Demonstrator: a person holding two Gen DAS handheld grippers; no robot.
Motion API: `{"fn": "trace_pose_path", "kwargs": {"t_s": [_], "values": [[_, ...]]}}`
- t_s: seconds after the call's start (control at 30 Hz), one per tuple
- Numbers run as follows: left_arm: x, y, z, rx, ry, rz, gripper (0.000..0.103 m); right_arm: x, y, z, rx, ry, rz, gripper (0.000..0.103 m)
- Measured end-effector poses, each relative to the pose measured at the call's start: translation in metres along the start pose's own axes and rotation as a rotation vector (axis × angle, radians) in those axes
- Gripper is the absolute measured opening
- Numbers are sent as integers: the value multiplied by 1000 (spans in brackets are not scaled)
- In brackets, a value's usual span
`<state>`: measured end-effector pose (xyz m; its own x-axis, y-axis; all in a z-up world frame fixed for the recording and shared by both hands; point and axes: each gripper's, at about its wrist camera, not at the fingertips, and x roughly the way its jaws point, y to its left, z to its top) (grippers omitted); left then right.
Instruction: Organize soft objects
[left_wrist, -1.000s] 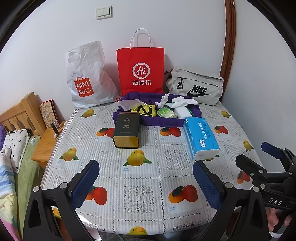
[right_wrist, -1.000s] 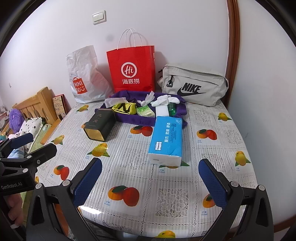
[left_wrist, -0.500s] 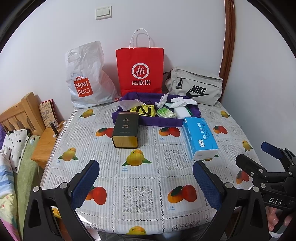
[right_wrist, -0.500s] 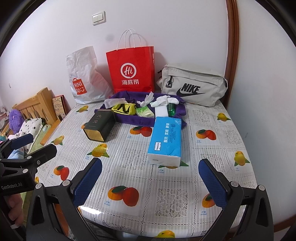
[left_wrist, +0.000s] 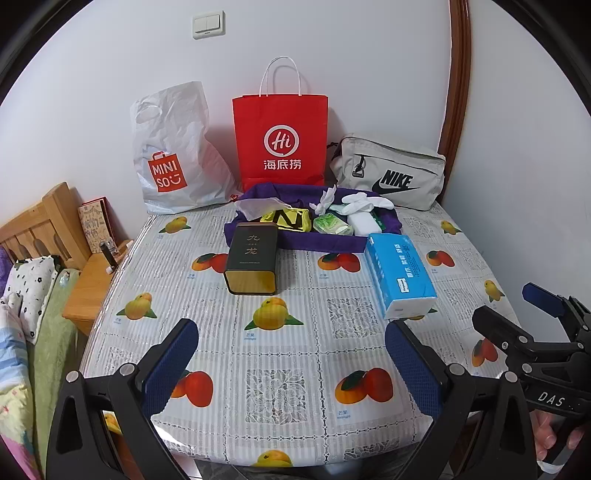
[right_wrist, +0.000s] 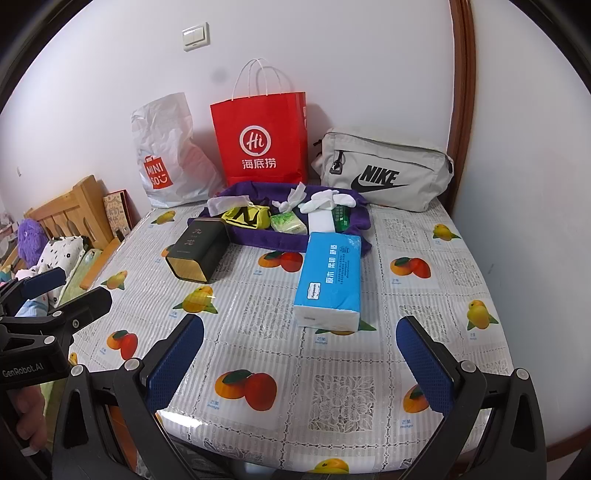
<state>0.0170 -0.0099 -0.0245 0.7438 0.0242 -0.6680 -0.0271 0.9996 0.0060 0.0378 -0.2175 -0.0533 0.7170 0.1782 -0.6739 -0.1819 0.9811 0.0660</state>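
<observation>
A purple cloth tray (left_wrist: 325, 243) (right_wrist: 266, 240) at the table's far middle holds soft items: a yellow pouch (left_wrist: 290, 218) (right_wrist: 246, 217), a green tissue pack (left_wrist: 330, 224) (right_wrist: 288, 223), white gloves (left_wrist: 364, 201) (right_wrist: 323, 197) and crumpled tissue (left_wrist: 256, 205). A blue tissue pack (left_wrist: 400, 275) (right_wrist: 330, 278) lies in front of it. My left gripper (left_wrist: 291, 369) is open and empty above the near edge. My right gripper (right_wrist: 301, 363) is open and empty, just short of the blue pack.
A dark tea tin (left_wrist: 253, 262) (right_wrist: 197, 254) lies left of the blue pack. A white Miniso bag (left_wrist: 173, 155), a red paper bag (left_wrist: 280, 136) and a grey Nike pouch (left_wrist: 391, 173) stand against the wall. A bed and wooden nightstand (left_wrist: 92, 288) are left of the table.
Both views have shifted very slightly; the objects have not moved and both grippers stay open.
</observation>
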Motion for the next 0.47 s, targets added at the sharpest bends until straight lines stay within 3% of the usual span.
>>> {"fn": "trace_pose_path", "kwargs": {"t_s": [0.47], "values": [[-1,1,-1,-11,-8,-1,102,0,0,0,3,1,0,103]]}}
